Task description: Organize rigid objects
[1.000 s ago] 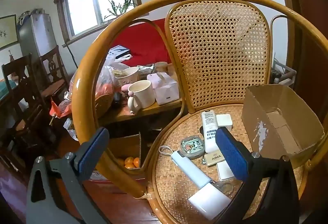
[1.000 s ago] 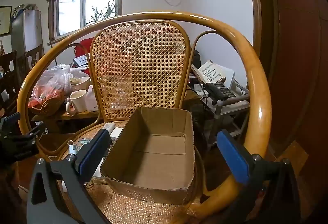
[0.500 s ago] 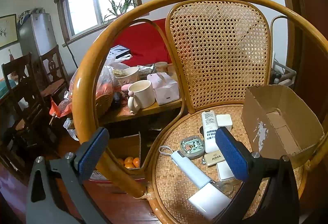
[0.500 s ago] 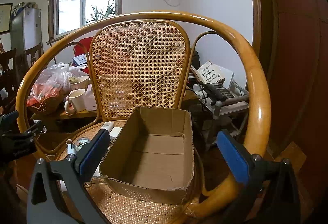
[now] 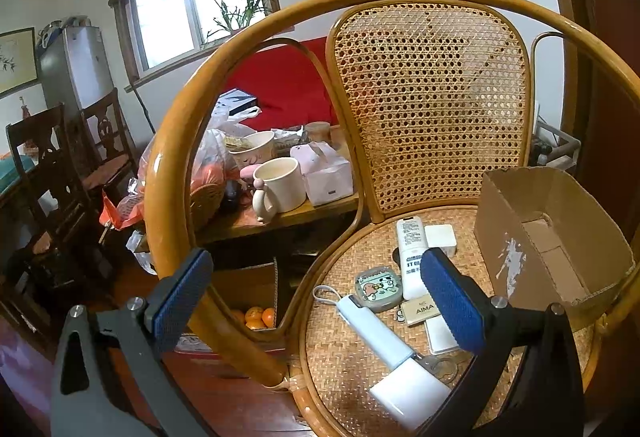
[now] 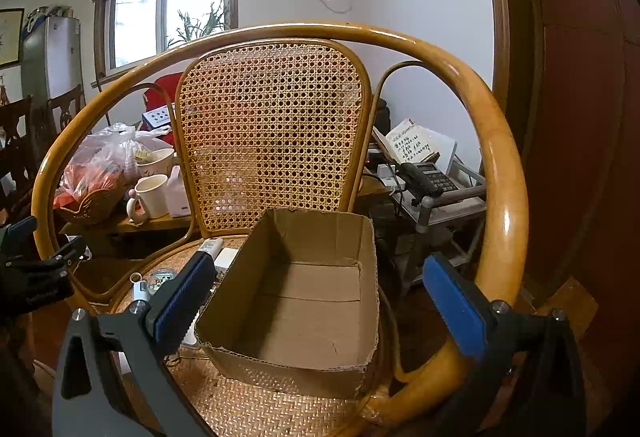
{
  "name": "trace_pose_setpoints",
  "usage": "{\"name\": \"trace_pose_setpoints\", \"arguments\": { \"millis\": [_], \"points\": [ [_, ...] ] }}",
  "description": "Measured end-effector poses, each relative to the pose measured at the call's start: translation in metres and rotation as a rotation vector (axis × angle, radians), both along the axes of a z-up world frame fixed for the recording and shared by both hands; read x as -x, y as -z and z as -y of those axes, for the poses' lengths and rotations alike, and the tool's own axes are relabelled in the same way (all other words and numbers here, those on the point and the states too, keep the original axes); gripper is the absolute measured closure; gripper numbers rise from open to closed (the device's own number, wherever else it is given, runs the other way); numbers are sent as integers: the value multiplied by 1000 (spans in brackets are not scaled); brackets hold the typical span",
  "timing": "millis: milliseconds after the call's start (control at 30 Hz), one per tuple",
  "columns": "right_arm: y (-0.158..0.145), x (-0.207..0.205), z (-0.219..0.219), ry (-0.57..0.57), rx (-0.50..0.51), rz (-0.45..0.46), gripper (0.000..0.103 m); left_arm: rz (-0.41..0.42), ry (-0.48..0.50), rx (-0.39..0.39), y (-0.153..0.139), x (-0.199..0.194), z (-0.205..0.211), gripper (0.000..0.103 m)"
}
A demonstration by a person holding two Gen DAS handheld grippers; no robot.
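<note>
Left wrist: left gripper [image 5: 320, 297] spread wide, holding nothing; right gripper [image 6: 320, 301] likewise, w/ cardboard box [image 6: 296, 301] betw. fingers.

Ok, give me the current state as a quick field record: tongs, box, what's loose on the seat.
left tongs: open, empty
right tongs: open, empty
cardboard box: on the chair seat, open top, nothing inside
loose on the seat: white remote, round cartoon tin, white lint roller, AIMA tag, white square block
items boxed: none
</note>
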State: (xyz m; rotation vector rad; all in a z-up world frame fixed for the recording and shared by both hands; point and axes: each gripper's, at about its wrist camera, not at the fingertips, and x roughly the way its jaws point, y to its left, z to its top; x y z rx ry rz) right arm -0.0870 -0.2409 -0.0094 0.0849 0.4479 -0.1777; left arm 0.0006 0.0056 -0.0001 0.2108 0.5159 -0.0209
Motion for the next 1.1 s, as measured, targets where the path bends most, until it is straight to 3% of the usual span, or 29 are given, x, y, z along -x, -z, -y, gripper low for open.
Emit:
{"name": "trace_pose_setpoints", "arguments": {
  "millis": [1100],
  "points": [
    [1,-1,0,-4,8,-2,0,-16,10,-25,3,-2,4,0]
  ]
}}
